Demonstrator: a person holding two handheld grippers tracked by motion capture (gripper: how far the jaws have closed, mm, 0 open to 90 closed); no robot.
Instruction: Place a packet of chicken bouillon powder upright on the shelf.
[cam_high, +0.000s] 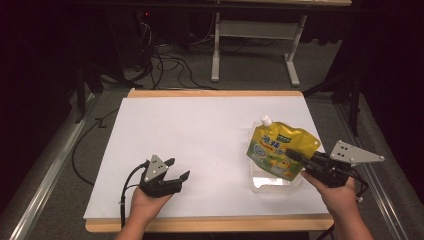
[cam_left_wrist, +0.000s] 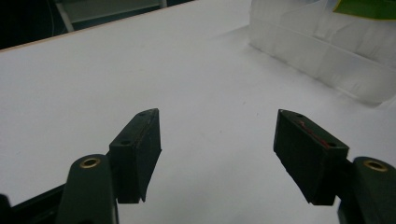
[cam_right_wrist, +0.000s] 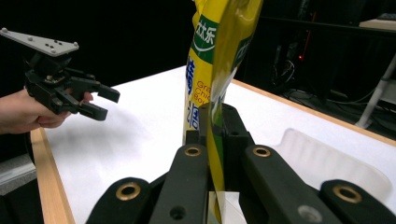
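High view: the right gripper (cam_high: 295, 156) has its jaws clamped on the lower edge of a yellow spouted pouch (cam_high: 280, 149), which it holds up off the table, white cap pointing away from the tool. Directly beneath the pouch sits a clear plastic tray (cam_high: 270, 181), just ahead of this gripper's jaws. The left gripper (cam_high: 177, 169) rests low over the white table (cam_high: 200, 130) with its jaws spread apart and nothing between them; the tray lies well ahead of it, off to its right.
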